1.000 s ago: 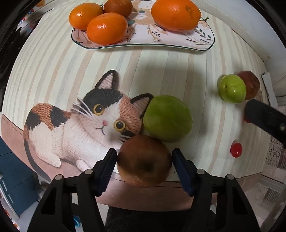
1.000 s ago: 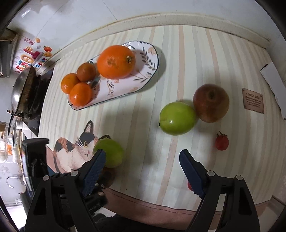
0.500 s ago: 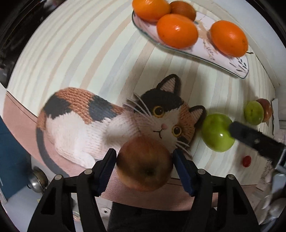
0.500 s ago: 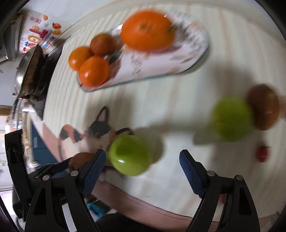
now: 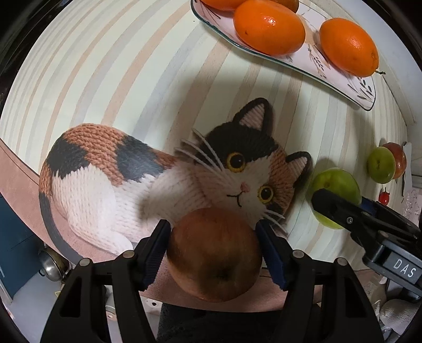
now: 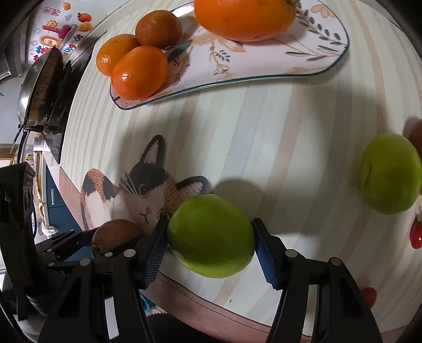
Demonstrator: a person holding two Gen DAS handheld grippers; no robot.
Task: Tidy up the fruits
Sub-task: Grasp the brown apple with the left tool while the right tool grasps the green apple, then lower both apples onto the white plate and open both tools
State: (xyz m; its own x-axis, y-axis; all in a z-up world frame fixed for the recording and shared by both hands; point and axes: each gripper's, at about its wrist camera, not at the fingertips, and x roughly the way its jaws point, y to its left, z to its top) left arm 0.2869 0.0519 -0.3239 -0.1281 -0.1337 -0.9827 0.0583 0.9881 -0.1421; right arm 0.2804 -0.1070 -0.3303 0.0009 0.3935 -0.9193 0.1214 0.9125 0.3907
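The striped table mat covers the work surface and carries a knitted-look calico cat print near its lower edge. At the far side sits a floral oblong plate, which holds one large orange at one end and three smaller oranges clustered touching one another at the other end.

The left gripper points steeply down over the cat print with a brown-red apple between its blue pads; both pads press on the apple's sides, so it is gripped. Whether the apple rests on the mat or is lifted clear cannot be told from this angle.

The right gripper stands just beside the left one. A green apple lies between its pads, next to the cat's ear, and the jaws are closing on it. Both pads appear to touch the fruit's flanks.

Well apart toward the right edge of the mat, a second green apple lies touching a second red-brown apple, the latter largely cut off in the right wrist view. Near that pair lies a small red cherry tomato; another small red fruit shows behind the right gripper's finger.
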